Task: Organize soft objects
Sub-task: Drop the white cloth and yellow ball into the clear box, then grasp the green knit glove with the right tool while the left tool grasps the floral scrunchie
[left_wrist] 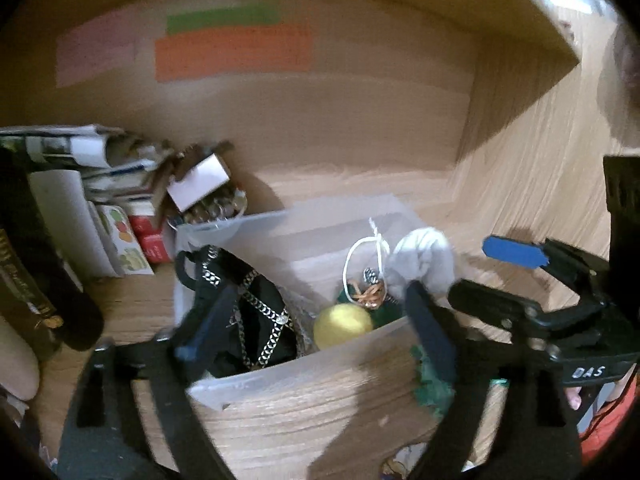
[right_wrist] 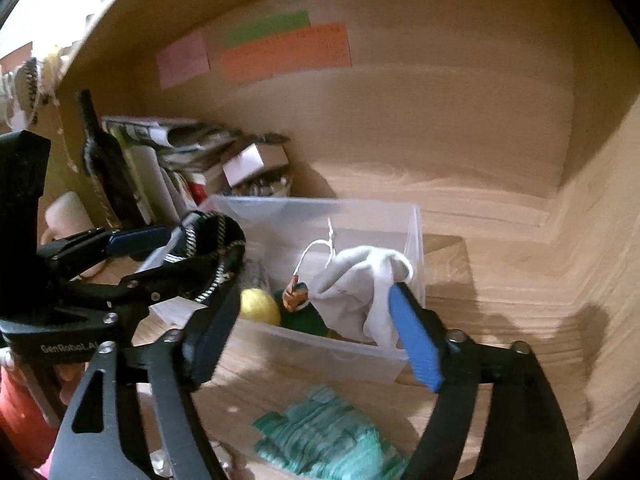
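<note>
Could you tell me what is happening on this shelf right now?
A person with two handheld tongs is sorting soft items into a clear plastic bin. Both tongs, the left and the right, hang open over it. Inside lie a white cloth, a yellow ball and a black chain-trimmed bag. A teal cloth is outside.

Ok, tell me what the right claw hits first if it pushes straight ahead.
Most likely the white cloth draped over the clear bin, which lies just ahead between the open right claw fingers. Its blue pad already looks close to the cloth, though blur makes contact uncertain.
</note>
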